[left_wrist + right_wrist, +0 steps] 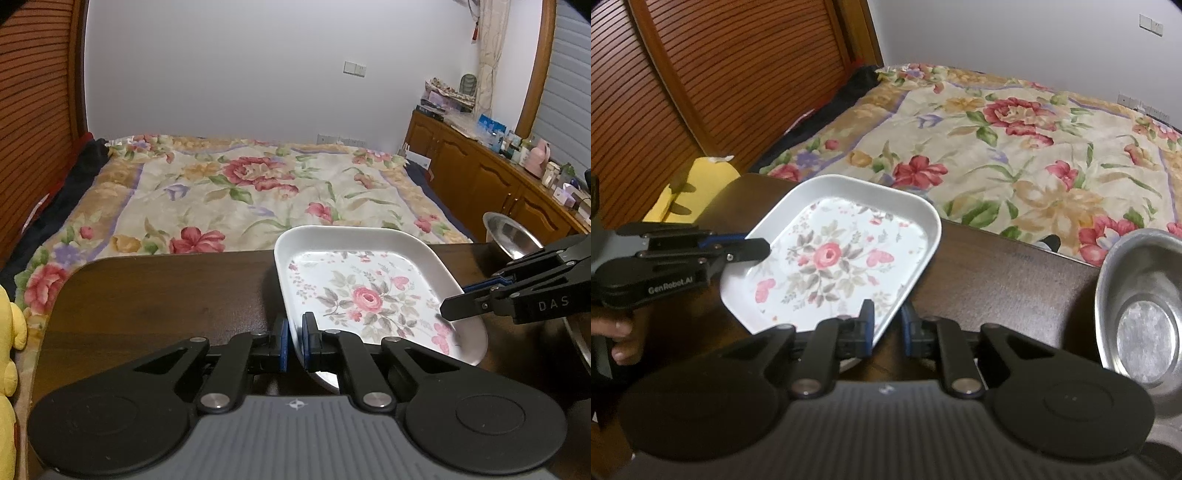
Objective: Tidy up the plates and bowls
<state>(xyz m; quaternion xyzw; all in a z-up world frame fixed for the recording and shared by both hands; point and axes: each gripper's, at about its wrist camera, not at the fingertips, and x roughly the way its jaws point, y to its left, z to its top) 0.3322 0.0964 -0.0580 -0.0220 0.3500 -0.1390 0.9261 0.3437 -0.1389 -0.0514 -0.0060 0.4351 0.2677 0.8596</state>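
White rectangular floral-printed plate (364, 295) tilted off dark wooden surface (155, 295); left tool (293, 345) and right tool (886, 328) each pinch opposite rims, likely sharing its weight.

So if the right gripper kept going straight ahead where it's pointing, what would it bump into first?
The right gripper already has the rim of the white rectangular flower-patterned plate between its fingers, so the plate comes first. Farther along that line is probably the left gripper on the plate's other edge, though depth is unclear.

Floral bedspread (236, 192), wooden cabinet (480, 177), yellow plush toy (9, 332).
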